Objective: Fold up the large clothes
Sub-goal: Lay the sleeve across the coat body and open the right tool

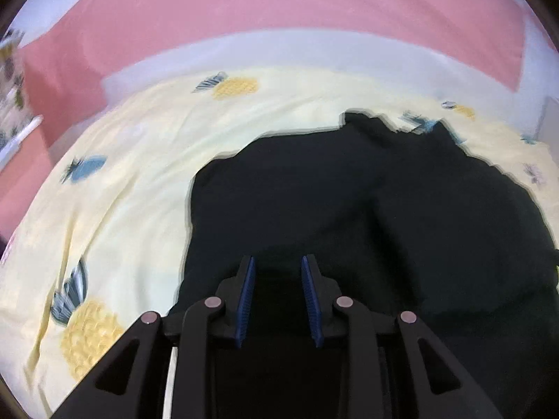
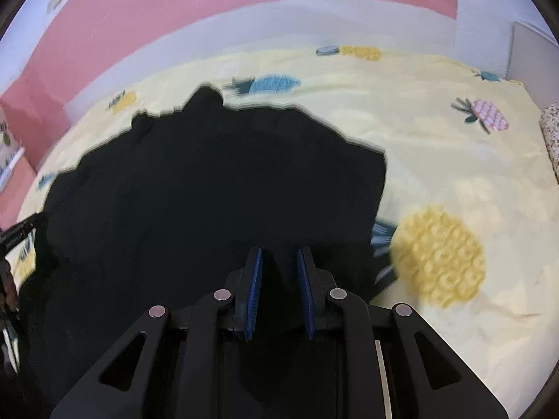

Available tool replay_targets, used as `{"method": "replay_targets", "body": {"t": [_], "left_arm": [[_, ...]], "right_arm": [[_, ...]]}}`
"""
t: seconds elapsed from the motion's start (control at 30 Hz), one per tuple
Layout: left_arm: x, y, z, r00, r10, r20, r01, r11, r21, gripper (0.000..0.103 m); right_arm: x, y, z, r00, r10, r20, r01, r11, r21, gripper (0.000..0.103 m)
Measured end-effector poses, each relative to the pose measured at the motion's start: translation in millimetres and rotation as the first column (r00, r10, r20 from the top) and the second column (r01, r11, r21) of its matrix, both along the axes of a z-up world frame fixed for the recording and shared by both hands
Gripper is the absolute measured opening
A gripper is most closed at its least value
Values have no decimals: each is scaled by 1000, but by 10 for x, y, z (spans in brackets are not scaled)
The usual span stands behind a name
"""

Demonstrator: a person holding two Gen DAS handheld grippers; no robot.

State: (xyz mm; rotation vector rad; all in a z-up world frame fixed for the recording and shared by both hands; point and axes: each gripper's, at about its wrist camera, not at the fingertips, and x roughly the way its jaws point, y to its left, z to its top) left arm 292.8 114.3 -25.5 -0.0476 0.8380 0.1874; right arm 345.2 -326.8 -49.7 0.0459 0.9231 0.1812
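The left gripper (image 1: 277,262) and the right gripper (image 2: 278,253) sit closest, each with its blue pads a little way apart and dark cloth between them. I cannot tell if the pads really pinch it. The big black garment (image 1: 367,209) lies bunched on the yellow pineapple bedsheet (image 1: 139,174). If only one hand has a real hold, the cloth could slip out and the fold could turn crooked.

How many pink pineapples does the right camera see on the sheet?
1: the pink pineapple, near the sheet's far right edge. The black garment may hide others.
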Motion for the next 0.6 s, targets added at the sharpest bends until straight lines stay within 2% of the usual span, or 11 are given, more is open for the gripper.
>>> {"method": "replay_targets", "body": {"t": [0.07,0.13,0.27,0.37,0.43,0.53,0.57,0.6], "left_arm": [[5,135,-182,998,27,-48,-28,999,-26,30],[5,145,-275,999,25,-49,-26,999,-25,30],[42,62,-340,999,20,-45,-19,1000,22,30],[1,66,-276,998,28,-57,-28,1000,7,30],[-62,44,-130,999,18,-52,-21,997,-69,29],[-143,-95,85,998,-64,-4,62,979,-194,33],[-137,-168,123,994,-105,6,103,964,-243,38],[-114,-229,131,990,-142,10,139,944,-298,55]], "right_arm": [[45,11,-143,999,-5,-44,5,1000,-1,21],[84,48,-232,999,-5,-50,3,1000,-23,21],[73,138,-302,999,-1,-42,-3,996,-84,21],[66,122,-289,999,-3,-49,-1,996,-85,21],[35,111,-184,999,-15,-48,11,997,-76,21],[-75,105,7,1000,-4,-2,4,1000,-31,22],[-89,98,38,1000,-9,4,9,1000,-20,22],[-99,84,63,1000,-17,9,17,1000,-9,22]]}}
